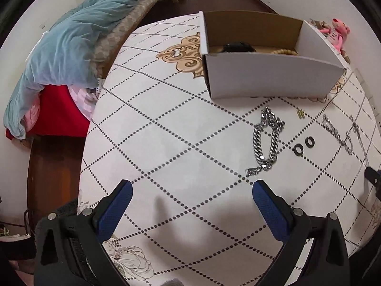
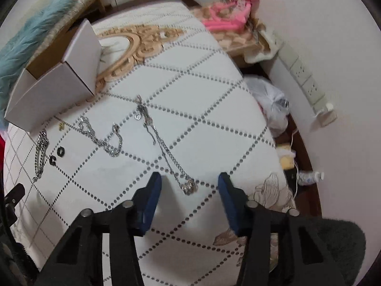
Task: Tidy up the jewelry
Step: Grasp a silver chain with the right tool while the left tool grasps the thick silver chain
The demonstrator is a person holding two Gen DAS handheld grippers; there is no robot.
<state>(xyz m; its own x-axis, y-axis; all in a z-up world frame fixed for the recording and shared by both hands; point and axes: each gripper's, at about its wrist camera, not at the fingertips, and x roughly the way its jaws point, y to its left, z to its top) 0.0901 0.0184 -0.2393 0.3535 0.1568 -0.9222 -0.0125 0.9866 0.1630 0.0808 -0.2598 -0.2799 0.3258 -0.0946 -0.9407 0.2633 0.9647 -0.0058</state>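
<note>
A white cardboard box stands on the table with a black watch and a beaded bracelet inside; the box also shows in the right wrist view. In front of it lie a thick silver chain, two black rings, a small gold piece and thinner silver chains. My left gripper is open and empty above bare cloth. My right gripper is open, its fingers either side of the ring pendant of a long thin necklace.
The table has a white dotted-diamond cloth. A bed with a blue quilt lies left. A pink plush toy sits at the far corner. A power strip, a plastic bag and a bottle lie right of the table.
</note>
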